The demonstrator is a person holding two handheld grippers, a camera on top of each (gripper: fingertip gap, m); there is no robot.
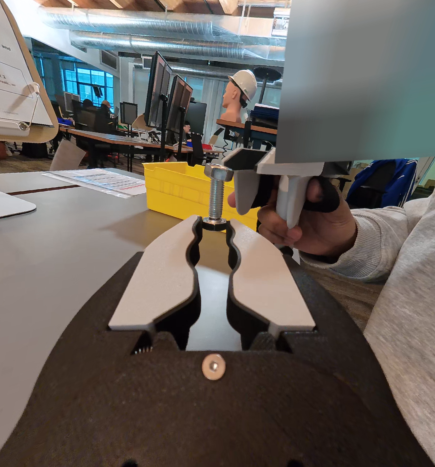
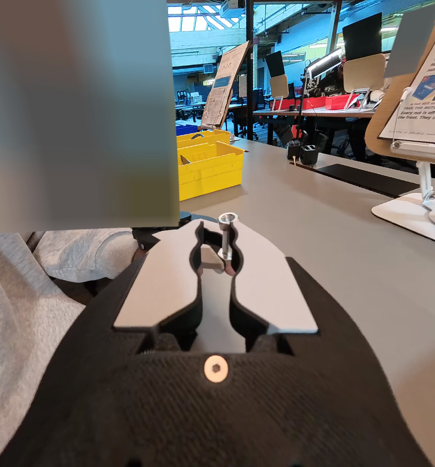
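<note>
Left gripper [image 1: 213, 223] clamps the nut [image 1: 213, 225] beneath the upright bolt [image 1: 216, 194]; right gripper [image 2: 217, 236], jaws slightly apart, reaches its head; keep it vertical.

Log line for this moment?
left gripper: shut on nut | right gripper: at bolt head | bin: behind

Left gripper [image 1: 213, 223] points forward and level, its white fingers [image 1: 168, 265] drawn in close, tips pinched with only a narrow gap between them. Just ahead and to its right, the person's right hand [image 1: 310, 222] wraps the other handle, grey sleeve trailing back. Right gripper [image 2: 217, 236] reaches forward too, fingers [image 2: 259, 273] nearly together, the left gripper's fingertip visible just beyond them.
</note>
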